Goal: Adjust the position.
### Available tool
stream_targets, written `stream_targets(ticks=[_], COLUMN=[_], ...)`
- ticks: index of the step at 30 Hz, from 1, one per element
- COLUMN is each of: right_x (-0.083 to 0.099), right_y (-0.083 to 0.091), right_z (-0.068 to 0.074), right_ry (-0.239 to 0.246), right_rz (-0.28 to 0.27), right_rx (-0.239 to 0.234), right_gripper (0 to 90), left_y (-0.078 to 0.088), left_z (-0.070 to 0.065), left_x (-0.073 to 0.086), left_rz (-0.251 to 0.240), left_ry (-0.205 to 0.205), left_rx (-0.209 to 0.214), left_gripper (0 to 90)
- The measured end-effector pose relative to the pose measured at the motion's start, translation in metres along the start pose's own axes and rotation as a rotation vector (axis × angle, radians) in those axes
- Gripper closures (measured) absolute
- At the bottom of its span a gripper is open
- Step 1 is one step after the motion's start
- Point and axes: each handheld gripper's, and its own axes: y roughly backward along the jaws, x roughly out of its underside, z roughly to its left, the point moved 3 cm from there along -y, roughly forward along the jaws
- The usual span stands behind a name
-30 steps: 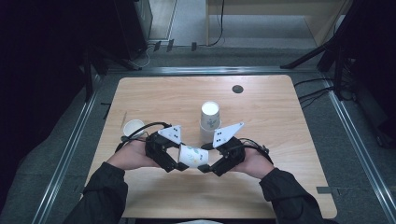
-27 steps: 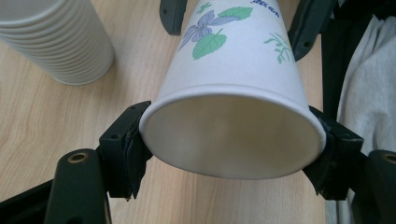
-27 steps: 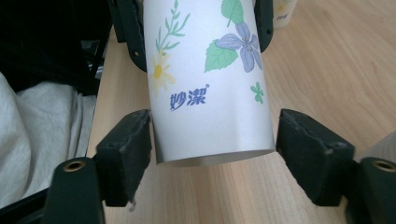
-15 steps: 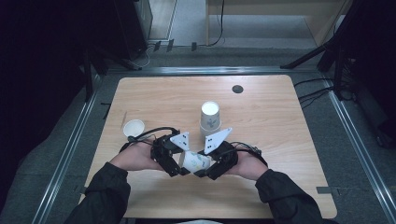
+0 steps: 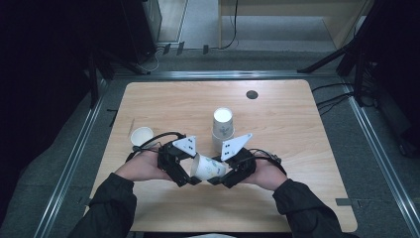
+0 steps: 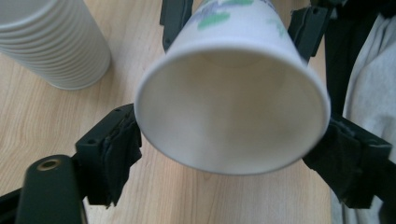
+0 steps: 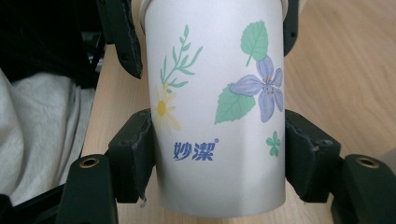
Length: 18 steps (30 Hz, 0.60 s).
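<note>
2 grippers are holding 1 paper cup (image 5: 208, 167) between them, lying on its side above the near part of the bench (image 5: 297, 124). The cup is white, printed with green sprigs, a yellow daisy, a purple flower and blue characters. Its open rim is facing the left gripper (image 5: 179, 169), whose fingers (image 6: 112, 149) are pinching the rim from both sides. The right gripper (image 5: 229, 174) is clamping its fingers (image 7: 135, 154) on the cup's base end. Just beyond the held cup, a stack of upturned cups (image 5: 222, 128) is standing. Left of the held cup, a small white cup (image 5: 142, 135) is sitting upright.
</note>
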Motion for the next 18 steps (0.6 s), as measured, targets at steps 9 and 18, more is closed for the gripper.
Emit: stream_targets(ticks=[9,18], right_x=[0.0,0.0], right_y=[0.023,0.028], right_z=[-0.006,-0.007], right_ry=[-0.034,-0.057], right_rz=[-0.104,-0.149], right_rx=[0.029,0.016], right_gripper=[33.7,33.7], left_y=[0.009,0.007], left_z=[0.006,0.001], left_x=[0.004,-0.001], left_rz=[-0.146,-0.258], left_ry=[0.066,0.106], left_rx=[-0.002,0.016], left_gripper=[13.9,13.9])
